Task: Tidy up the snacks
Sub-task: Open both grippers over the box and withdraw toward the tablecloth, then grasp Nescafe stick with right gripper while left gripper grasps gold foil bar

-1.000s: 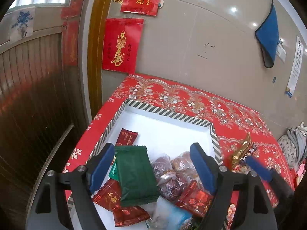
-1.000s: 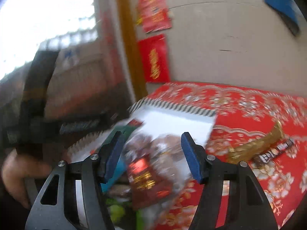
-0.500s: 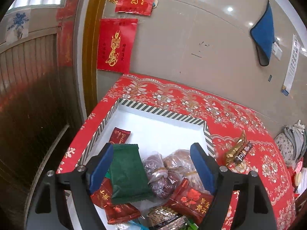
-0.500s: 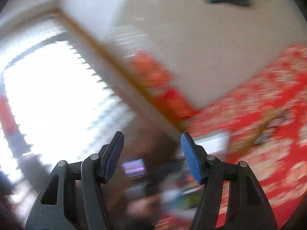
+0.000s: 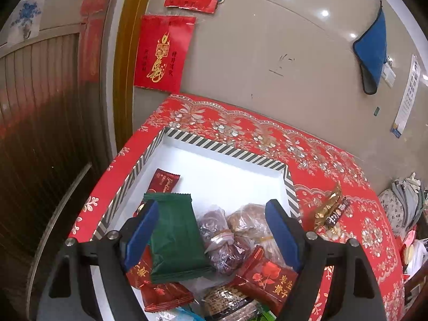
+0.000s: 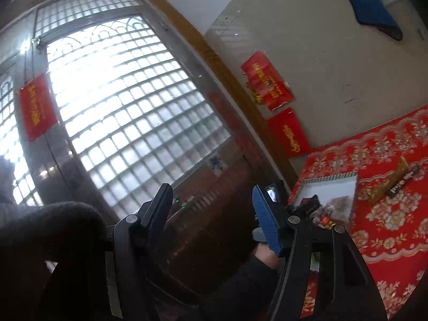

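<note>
Left tool point(image 5: 211, 230): jaws apart, nothing clamped, angled down over the near half of the striped-rim box point(image 5: 227, 151). The blue pads sit either side of the snack pile but press on nothing.

Box: white inside, black-and-white striped rim, sitting on the red floral tabletop point(image 5: 267, 133) at its left end, close to the wall. Far half of the box floor is bare.

Snacks in the box:
- dark green packet point(image 5: 174, 232) on top of the pile, just beside the left pad
- small red packet point(image 5: 163, 182) lying alone toward the far left wall
- two clear bags of brown snacks point(image 5: 235, 227) in the middle, touching each other
- red packet with gold characters and a rose point(image 5: 270, 278) at near right, by the right pad
- more red packets point(image 5: 163, 294) under the green one; a dark patterned packet point(image 5: 230, 302) at the bottom edge, partly cut off

Outside the box: gold wrapper point(image 5: 327, 204) and dark chocolate bar point(image 5: 337, 212), touching, on the tabletop just right of the box.

Right tool point(image 6: 212, 212): jaws apart, empty, held about level and aimed at the glass-block window point(image 6: 120, 112), well left of the box. In that view the box point(image 6: 331, 187) is at right, with the gold wrapper point(image 6: 385, 187) and bar point(image 6: 402, 183) beyond it. A dark sleeve point(image 6: 240, 289) and a hand point(image 6: 264, 256) show low between the jaws.
</note>
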Available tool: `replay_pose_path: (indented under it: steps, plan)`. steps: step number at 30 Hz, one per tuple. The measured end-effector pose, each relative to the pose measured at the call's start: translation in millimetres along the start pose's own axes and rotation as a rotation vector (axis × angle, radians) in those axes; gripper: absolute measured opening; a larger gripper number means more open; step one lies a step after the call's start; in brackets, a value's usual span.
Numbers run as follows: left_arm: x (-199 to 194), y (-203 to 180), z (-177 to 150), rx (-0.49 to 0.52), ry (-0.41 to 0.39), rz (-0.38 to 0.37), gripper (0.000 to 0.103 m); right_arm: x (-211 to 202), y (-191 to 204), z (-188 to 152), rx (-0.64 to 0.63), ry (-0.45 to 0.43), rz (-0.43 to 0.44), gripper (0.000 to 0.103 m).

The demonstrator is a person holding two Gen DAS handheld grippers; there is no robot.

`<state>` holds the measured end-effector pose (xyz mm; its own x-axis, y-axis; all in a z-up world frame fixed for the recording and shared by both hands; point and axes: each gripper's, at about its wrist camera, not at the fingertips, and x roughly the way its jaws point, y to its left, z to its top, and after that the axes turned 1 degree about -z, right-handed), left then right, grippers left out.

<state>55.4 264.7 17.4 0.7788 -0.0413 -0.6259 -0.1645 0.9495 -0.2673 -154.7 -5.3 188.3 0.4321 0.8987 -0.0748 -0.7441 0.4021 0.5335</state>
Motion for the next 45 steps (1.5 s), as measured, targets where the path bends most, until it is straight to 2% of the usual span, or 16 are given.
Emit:
replay_pose_path:
  steps: [3,10,19,23,24,26,29,31,34,36,38,40,45]
  plan:
    - [-0.7,-1.0,-0.3,0.003,-0.001,-0.002,0.083,-3.6,3.6,2.6,-0.012,-0.026,-0.027,0.063]
    - [1.3,-1.1,-0.8,0.002,0.006,-0.003,0.083,-3.6,10.6,9.1,-0.025,-0.021,-0.042,0.063]
    - [3.4,-3.0,-1.5,0.01,0.016,-0.01,0.083,1.1,8.8,5.9,-0.036,-0.004,-0.013,0.063]
    - [1.8,-2.4,-1.7,0.006,0.01,-0.014,0.083,2.3,-9.4,2.3,-0.058,-0.029,-0.048,0.063]
    - [2.0,-2.0,-1.8,0.004,0.011,-0.015,0.083,3.4,-21.0,3.4,-0.065,-0.037,-0.086,0.065]
    - [1.8,-2.5,-2.0,0.005,0.012,-0.012,0.083,9.1,-58.4,9.9,-0.084,-0.049,-0.203,0.089]
    - [2.3,-4.6,-2.9,0.008,0.016,-0.011,0.083,31.1,-144.4,25.1,-0.08,0.015,-0.418,0.09]
    - [2.2,-7.6,-3.6,0.014,0.02,-0.02,0.083,62.0,-215.9,29.3,-0.089,0.147,-0.659,0.09]
    - [2.0,-10.7,-4.2,0.021,0.022,-0.027,0.083,98.9,-310.3,19.4,0.036,0.328,-0.858,0.09]
    - [3.2,-10.9,-4.5,0.021,0.029,-0.032,0.083,114.1,-356.2,10.1,0.152,0.407,-0.91,0.09]
    - [3.7,-10.9,-4.2,0.019,0.032,-0.037,0.084,129.2,-385.5,3.0,0.219,0.464,-0.918,0.084]
    - [3.6,-11.3,-4.1,0.017,0.034,-0.041,0.085,137.1,-393.7,1.2,0.228,0.461,-0.936,0.084]
    - [1.0,-15.0,-4.5,0.022,0.031,-0.056,0.087,161.6,-407.2,8.5,0.221,0.504,-1.071,0.084]
